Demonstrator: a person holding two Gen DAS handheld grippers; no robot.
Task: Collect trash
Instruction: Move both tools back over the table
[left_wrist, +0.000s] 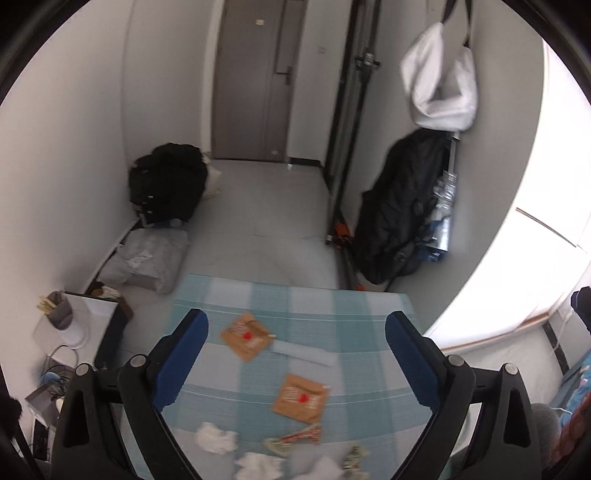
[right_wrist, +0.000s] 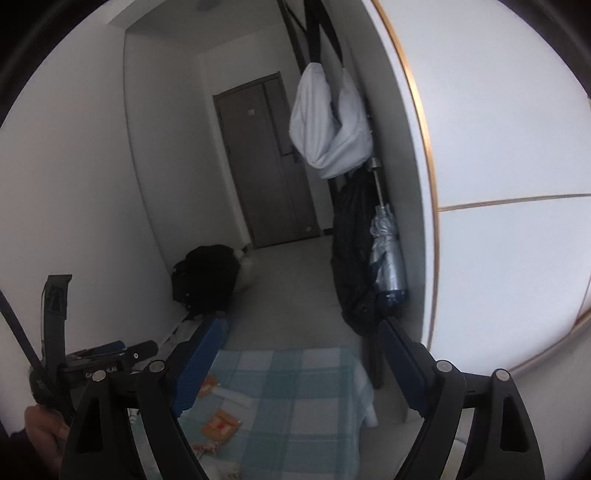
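Counts, left wrist view, on checked cloth (left_wrist: 354, 306):
- brown paper packets: 2 (left_wrist: 246, 338) (left_wrist: 301, 401)
- crumpled white tissues: 2 sure (left_wrist: 216, 437) (left_wrist: 258, 466); third white lump at bottom edge, can't tell
- patterned wrappers: 2 (left_wrist: 295, 437) (left_wrist: 355, 458)
- white straw sleeve: 1 (left_wrist: 303, 352)

Elsewhere:
- black backpack: 1 (left_wrist: 168, 182)
- hanging white bag: 1 (left_wrist: 439, 92)
- folded umbrella: 1 (right_wrist: 388, 258)

No words or numbers can be read here. The two brown paper packets (left_wrist: 245, 338) (left_wrist: 301, 402) on the checked cloth carry white print and a red spot, but the print is too blurred to make out.
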